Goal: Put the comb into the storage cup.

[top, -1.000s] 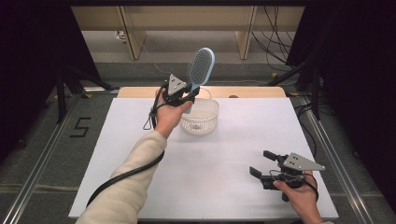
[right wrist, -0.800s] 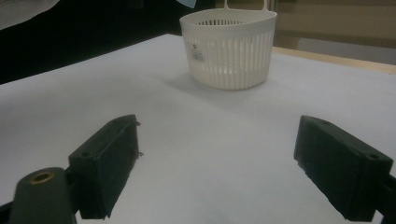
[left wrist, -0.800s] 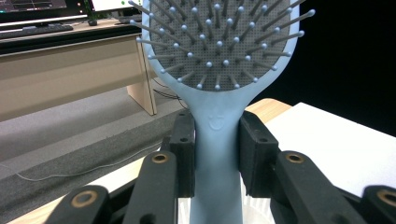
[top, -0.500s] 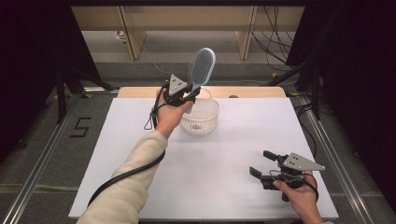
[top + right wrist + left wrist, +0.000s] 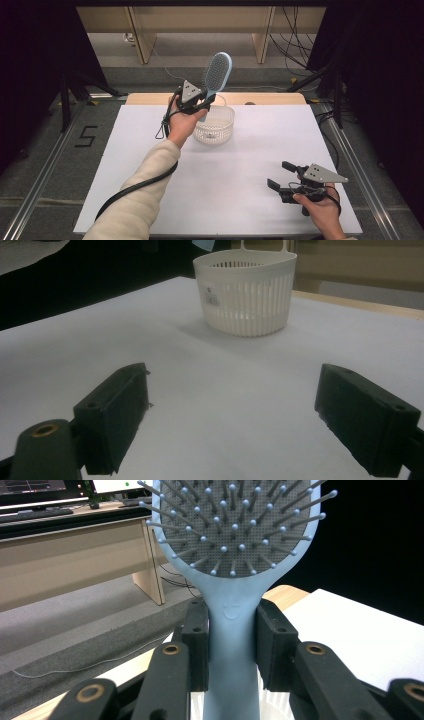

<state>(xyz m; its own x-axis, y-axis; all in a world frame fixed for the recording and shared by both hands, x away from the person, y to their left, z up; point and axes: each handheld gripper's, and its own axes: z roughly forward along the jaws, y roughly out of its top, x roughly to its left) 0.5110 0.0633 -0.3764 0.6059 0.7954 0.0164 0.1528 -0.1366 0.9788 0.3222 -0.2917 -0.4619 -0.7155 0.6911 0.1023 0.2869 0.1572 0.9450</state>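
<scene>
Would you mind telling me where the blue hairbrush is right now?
In the high view the blue hairbrush is held upright by its handle in the left gripper, at the table's far side, above the near-left rim of the white basket.

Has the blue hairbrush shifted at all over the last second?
No. The hairbrush, clamped in the left gripper, hangs at the same spot above the white basket's rear-left rim as before.
</scene>
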